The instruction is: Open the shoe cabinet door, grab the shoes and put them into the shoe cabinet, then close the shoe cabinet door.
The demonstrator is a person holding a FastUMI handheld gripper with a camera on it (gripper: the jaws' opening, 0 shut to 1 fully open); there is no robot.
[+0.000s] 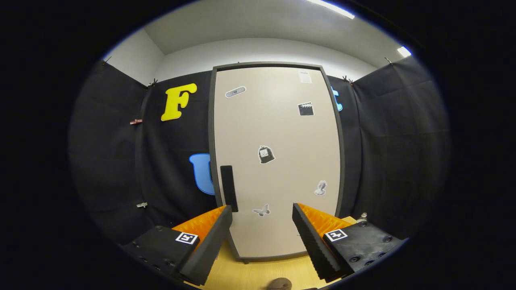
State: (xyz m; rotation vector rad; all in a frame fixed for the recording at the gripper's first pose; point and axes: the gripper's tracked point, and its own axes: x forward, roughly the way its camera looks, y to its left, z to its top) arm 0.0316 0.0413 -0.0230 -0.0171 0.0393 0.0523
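Note:
A tall beige shoe cabinet with a dark frame stands straight ahead on the wooden floor, its door shut. A black vertical handle sits on the door's left side, just above my left fingertip. Small stickers dot the door. My gripper is open, its fingers spread wide and empty, pointing at the lower part of the door. A rounded brownish thing, maybe the tip of a shoe, peeks up from the floor below and between the fingers.
Black cloth walls flank the cabinet on both sides. Light wooden floor lies between me and the cabinet's base. A small metal fitting sits at the cabinet's right foot.

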